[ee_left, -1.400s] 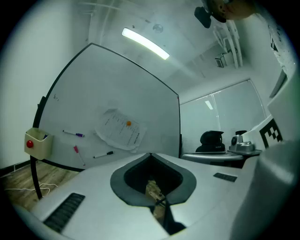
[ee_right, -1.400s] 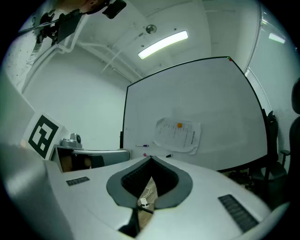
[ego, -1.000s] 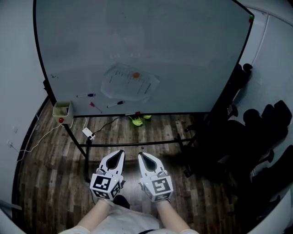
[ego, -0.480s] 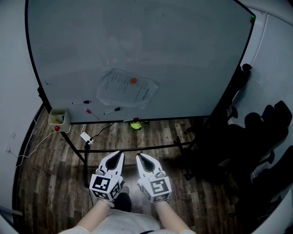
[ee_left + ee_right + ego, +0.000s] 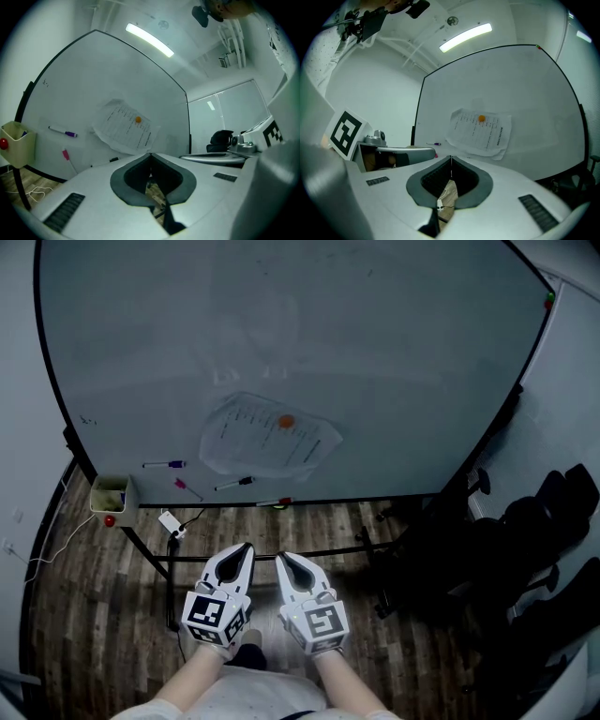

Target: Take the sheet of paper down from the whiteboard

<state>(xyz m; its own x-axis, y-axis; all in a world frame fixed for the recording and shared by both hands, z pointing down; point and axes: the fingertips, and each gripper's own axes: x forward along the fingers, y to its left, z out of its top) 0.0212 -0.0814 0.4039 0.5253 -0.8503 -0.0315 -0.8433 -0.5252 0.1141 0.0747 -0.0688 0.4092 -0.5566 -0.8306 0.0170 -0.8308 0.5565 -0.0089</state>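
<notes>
A printed sheet of paper [image 5: 270,436] hangs crumpled on the whiteboard [image 5: 375,352], pinned by an orange round magnet [image 5: 286,421]. It also shows in the left gripper view as the paper [image 5: 124,132] and in the right gripper view as the paper [image 5: 480,131]. My left gripper [image 5: 240,549] and right gripper [image 5: 281,559] are held side by side, level, well short of the board. Both are shut with nothing between their jaws [image 5: 150,154] [image 5: 451,158].
Markers lie on the board's tray: a purple-capped one [image 5: 165,464], a pink one [image 5: 186,488], a black one [image 5: 232,484]. A beige box [image 5: 112,495] hangs at the tray's left end. Dark office chairs [image 5: 544,540] stand at the right. A white plug and cable [image 5: 171,521] lie on the wood floor.
The whiteboard and paper have grown larger and nearer as I moved toward them. Both grippers stayed shut, side by side.
</notes>
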